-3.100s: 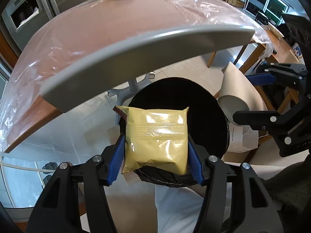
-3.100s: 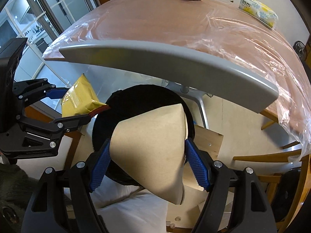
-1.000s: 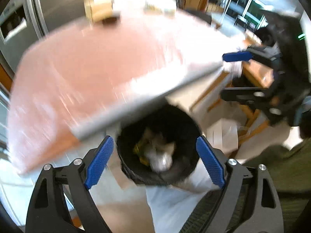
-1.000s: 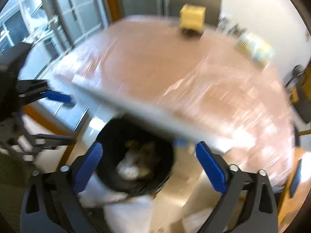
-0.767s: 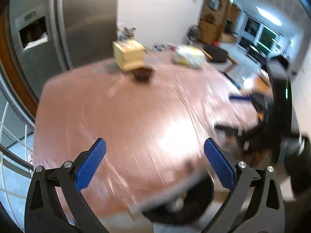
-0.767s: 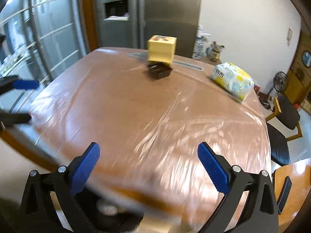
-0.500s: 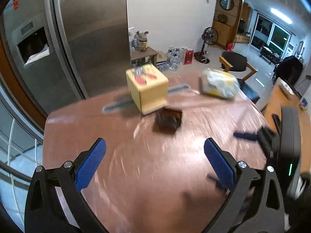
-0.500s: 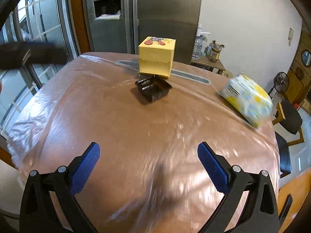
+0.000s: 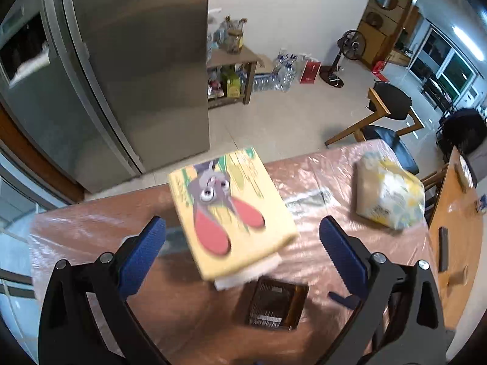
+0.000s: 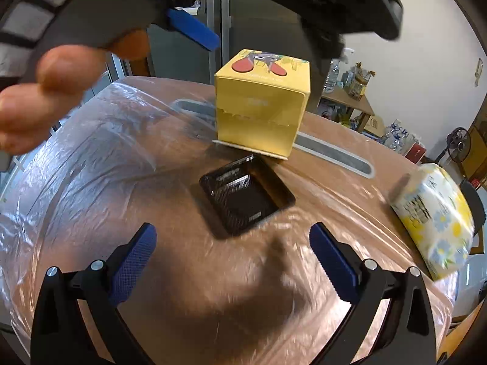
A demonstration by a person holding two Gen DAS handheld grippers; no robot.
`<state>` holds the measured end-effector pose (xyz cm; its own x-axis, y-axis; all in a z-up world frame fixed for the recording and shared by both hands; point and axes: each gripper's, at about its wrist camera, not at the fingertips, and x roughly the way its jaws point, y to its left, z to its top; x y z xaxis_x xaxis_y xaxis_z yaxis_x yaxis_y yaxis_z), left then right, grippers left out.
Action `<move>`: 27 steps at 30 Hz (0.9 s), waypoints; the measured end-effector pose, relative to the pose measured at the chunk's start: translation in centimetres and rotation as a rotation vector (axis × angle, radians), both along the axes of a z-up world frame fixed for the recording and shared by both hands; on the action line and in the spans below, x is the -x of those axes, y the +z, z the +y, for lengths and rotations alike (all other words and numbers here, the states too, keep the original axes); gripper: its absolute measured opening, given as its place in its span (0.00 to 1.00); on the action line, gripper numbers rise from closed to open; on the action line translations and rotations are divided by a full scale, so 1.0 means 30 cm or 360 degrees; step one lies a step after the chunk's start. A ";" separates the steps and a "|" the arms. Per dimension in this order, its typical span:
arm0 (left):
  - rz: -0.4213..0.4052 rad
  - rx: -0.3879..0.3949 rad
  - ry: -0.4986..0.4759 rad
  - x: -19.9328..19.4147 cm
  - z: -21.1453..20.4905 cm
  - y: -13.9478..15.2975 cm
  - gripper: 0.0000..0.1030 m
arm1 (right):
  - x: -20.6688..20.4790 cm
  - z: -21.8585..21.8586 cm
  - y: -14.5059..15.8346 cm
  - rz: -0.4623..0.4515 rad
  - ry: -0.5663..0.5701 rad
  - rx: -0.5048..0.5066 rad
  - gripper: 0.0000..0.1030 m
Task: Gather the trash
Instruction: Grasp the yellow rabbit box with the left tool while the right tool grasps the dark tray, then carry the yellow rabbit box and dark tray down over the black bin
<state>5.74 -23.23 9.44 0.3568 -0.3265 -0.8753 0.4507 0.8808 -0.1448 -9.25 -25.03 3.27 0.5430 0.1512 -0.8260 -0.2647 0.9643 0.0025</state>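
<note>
Left hand-held gripper: wide apart, empty
Right hand-held gripper: wide apart, empty
Black tray: on bench, just before yellow box

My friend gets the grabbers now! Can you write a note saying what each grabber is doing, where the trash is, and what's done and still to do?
Left gripper: open, empty, above the yellow box.
Right gripper: open, empty, aimed at the black tray.
On the plastic-covered table: the tray lies just in front of the box; a yellow flowered pack sits off to the right.
Done: nothing held; no bin in view.
Left: probably the tray next, maybe the box. The pack may not be trash.
</note>
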 end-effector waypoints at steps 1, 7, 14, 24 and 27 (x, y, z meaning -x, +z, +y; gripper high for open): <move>0.0033 0.0018 0.0003 -0.018 -0.002 -0.013 0.98 | -0.017 0.003 -0.003 0.0010 0.0003 -0.0007 0.96; 0.0101 -0.0038 0.0016 -0.092 -0.040 -0.059 0.98 | -0.091 0.016 -0.035 0.0085 0.0033 -0.0007 0.96; 0.0111 -0.0122 -0.0040 -0.100 -0.057 -0.093 0.83 | -0.112 0.008 -0.039 0.0105 0.0067 -0.0018 0.81; 0.0106 -0.0073 -0.0092 -0.096 -0.020 -0.077 0.81 | -0.108 -0.007 -0.009 0.0115 0.0088 -0.0061 0.52; 0.0104 -0.0046 -0.0097 -0.092 -0.010 -0.069 0.81 | -0.084 -0.016 0.000 0.0108 0.0084 -0.0078 0.51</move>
